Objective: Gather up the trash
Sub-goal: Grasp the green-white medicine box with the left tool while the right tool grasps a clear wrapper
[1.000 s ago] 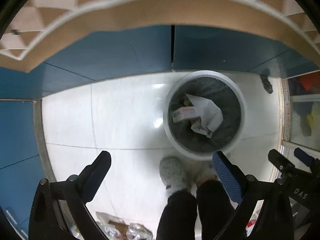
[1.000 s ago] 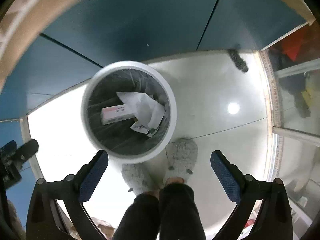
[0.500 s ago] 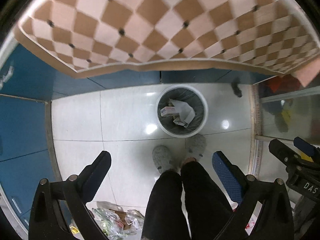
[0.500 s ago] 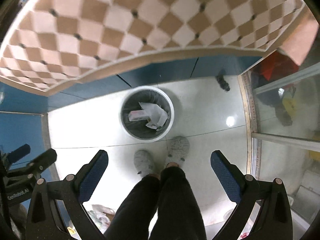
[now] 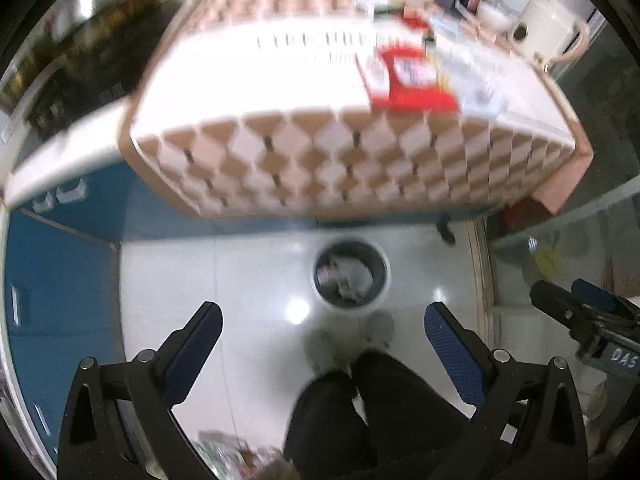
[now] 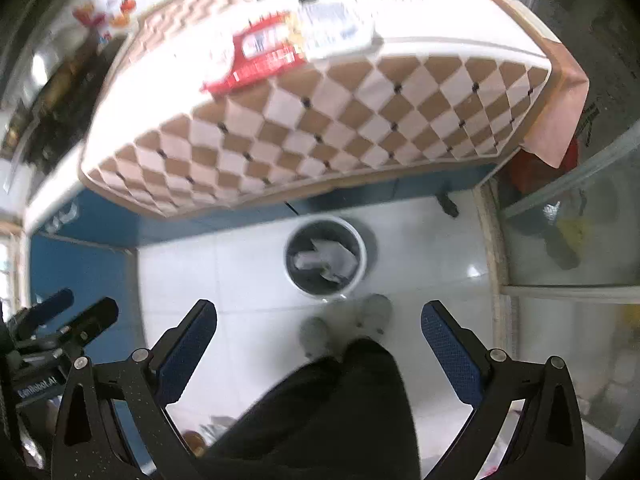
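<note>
left gripper (image 5: 322, 334), right gripper (image 6: 318, 330): jaws wide, empty | raised; bin (image 6: 325, 255) smaller (tabletop now visible)

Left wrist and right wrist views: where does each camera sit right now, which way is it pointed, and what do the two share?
Left wrist: on the left tool, held high, looking down at the round white trash bin and checkered table; black-trousered legs, grey slippers and the right tool show.
Right wrist: on the right tool, aimed likewise; legs and the left tool show.
Shared: bin, table, red packet, white tiled floor, legs.
</note>
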`<state>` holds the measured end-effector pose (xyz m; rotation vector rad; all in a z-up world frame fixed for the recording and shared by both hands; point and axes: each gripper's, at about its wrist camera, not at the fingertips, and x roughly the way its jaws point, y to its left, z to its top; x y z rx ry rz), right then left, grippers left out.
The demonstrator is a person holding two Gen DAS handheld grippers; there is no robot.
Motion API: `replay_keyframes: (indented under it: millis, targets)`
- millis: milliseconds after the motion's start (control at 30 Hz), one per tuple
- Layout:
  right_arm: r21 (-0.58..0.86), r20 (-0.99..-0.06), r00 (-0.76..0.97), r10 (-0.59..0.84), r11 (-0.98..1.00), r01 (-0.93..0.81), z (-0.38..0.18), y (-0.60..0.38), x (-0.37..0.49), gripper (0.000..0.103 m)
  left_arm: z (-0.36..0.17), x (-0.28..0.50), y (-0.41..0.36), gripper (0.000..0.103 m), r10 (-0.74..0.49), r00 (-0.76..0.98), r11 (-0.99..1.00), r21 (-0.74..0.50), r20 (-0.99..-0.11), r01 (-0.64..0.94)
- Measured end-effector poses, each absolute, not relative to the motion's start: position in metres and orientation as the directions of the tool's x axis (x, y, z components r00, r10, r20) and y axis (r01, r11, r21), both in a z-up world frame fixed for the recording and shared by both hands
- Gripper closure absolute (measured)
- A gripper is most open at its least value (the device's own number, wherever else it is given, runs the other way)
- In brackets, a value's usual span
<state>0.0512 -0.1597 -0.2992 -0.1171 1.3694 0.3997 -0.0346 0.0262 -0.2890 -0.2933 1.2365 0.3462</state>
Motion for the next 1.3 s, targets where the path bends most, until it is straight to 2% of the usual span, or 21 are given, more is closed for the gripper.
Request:
replay_keyframes:
  millis: [233, 333, 533, 700, 833, 967, 1100, 1133, 1167, 1200, 1233, 1267, 1300]
  targets:
    - [0.266, -0.911, 0.24, 0.336, 0.922, -0.282, -0.239, -0.153, 0.105, 0.0, -0.231, 0.026, 0.061, 0.0, 0.272, 0.41, 0.876, 0.048, -0.871, -0.479]
    - [0.291, -0.897, 0.263, 0.354, 0.923, -0.251, -0.225, -0.152, 0.145, 0.0, -0.226, 0.067, 0.079, 0.0, 0.259, 0.412, 0.87, 0.026, -0.873, -0.492]
    - [0.296, -0.894, 0.279, 0.35, 0.93, -0.217, -0.229, -0.147, 0.275, 0.0, -0.227, 0.178, 0.101, 0.0, 0.277, 0.379, 0.873, 0.067, -0.883, -0.483]
    - [0.292, -0.913, 0.225, 0.34, 0.93, -0.222, -0.257, -0.121, 0.404, 0.0, -0.256, 0.308, 0.108, 0.0, 0.326, 0.299, 0.92, 0.229, -0.897, -0.317]
    - [0.273, -0.927, 0.186, 0.325, 0.927, -0.256, -0.287, -0.09, 0.498, 0.0, -0.301, 0.397, 0.112, 0.0, 0.326, 0.214, 0.941, 0.296, -0.921, -0.162]
    - [0.261, -0.937, 0.163, 0.31, 0.927, -0.269, -0.317, -0.065, 0.568, 0.0, -0.339, 0.456, 0.11, 0.0, 0.325, 0.165, 0.944, 0.329, -0.931, -0.005]
    - [0.285, -0.928, 0.159, 0.338, 0.916, -0.281, -0.335, -0.046, 0.611, 0.001, -0.364, 0.48, 0.106, 0.001, 0.281, 0.113, 0.953, 0.291, -0.953, 0.085]
    - [0.286, -0.926, 0.162, 0.342, 0.913, -0.291, -0.338, -0.039, 0.618, 0.003, -0.367, 0.482, 0.107, 0.003, 0.26, 0.113, 0.959, 0.271, -0.959, 0.089]
    - [0.283, -0.925, 0.165, 0.343, 0.91, -0.303, -0.342, -0.033, 0.624, 0.006, -0.365, 0.484, 0.109, 0.012, 0.235, 0.125, 0.966, 0.245, -0.964, 0.078]
    - [0.274, -0.927, 0.163, 0.339, 0.905, -0.325, -0.347, -0.024, 0.629, 0.014, -0.362, 0.483, 0.113, 0.029, 0.181, 0.125, 0.98, 0.189, -0.975, 0.054]
    - [0.269, -0.928, 0.155, 0.338, 0.899, -0.347, -0.352, -0.016, 0.633, 0.027, -0.361, 0.484, 0.116, 0.029, 0.177, 0.124, 0.983, 0.183, -0.976, 0.034]
    - [0.245, -0.931, 0.17, 0.322, 0.899, -0.364, -0.355, -0.009, 0.634, 0.028, -0.36, 0.483, 0.119, 0.03, 0.202, 0.124, 0.979, 0.204, -0.972, 0.008]
    - [0.221, -0.927, 0.201, 0.315, 0.896, -0.385, -0.353, -0.004, 0.634, 0.046, -0.361, 0.481, 0.121, 0.03, 0.213, 0.123, 0.977, 0.214, -0.969, -0.002]
